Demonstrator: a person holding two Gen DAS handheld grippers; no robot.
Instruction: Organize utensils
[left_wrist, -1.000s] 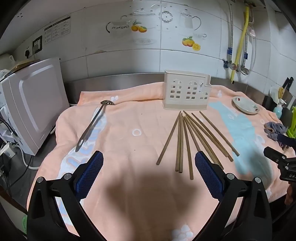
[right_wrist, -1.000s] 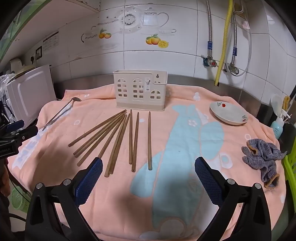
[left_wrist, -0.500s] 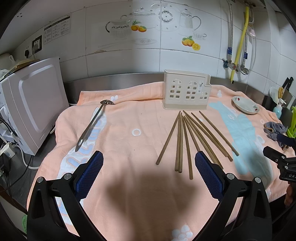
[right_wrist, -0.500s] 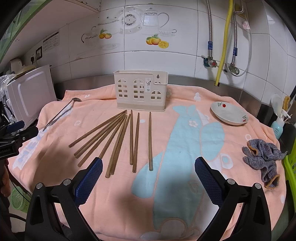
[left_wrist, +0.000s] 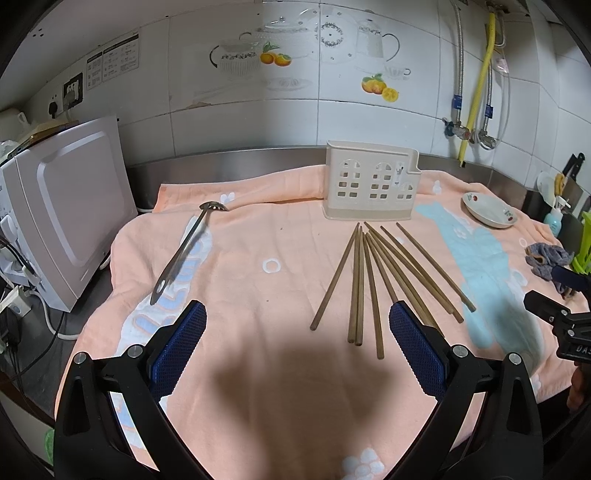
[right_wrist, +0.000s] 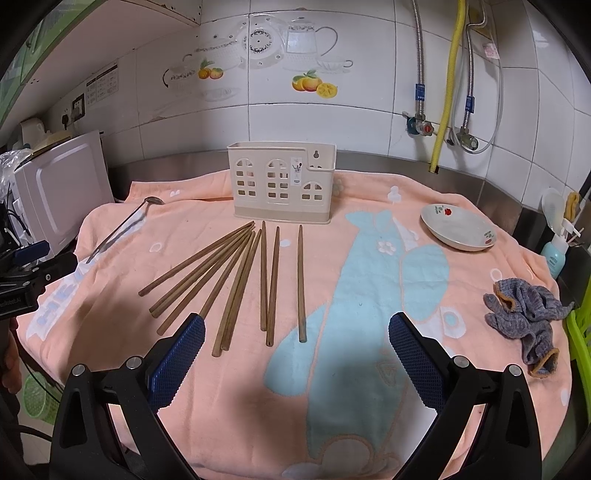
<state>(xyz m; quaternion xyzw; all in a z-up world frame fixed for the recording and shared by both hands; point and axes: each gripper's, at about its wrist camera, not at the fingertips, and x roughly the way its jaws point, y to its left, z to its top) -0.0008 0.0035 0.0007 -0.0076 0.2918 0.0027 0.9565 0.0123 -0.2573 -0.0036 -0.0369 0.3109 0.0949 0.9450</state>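
White-tiled kitchen worktop under a peach towel (right_wrist: 369, 406): thin, light, stiff wooden chopsticks (right_wrist: 236, 280) fanned before a cream holder (right_wrist: 280, 184), best pinched mid-shaft, a metal ladle (left_wrist: 184, 254) far left; left gripper (left_wrist: 295, 354) and right gripper (right_wrist: 295, 354) both hover open, empty.

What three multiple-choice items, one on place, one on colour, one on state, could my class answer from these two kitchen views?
1. Where is the metal ladle?
A. In the holder
B. On the towel, left of the chopsticks
C. In the dish

2. What colour are the gripper pads?
A. Red
B. Green
C. Blue

3. How is the right gripper?
A. Open, holding nothing
B. Shut on a chopstick
C. Shut on the cloth

Answers: 1 B, it lies flat on the towel; 2 C, dark blue textured faces; 3 A, wide gap, only towel between.
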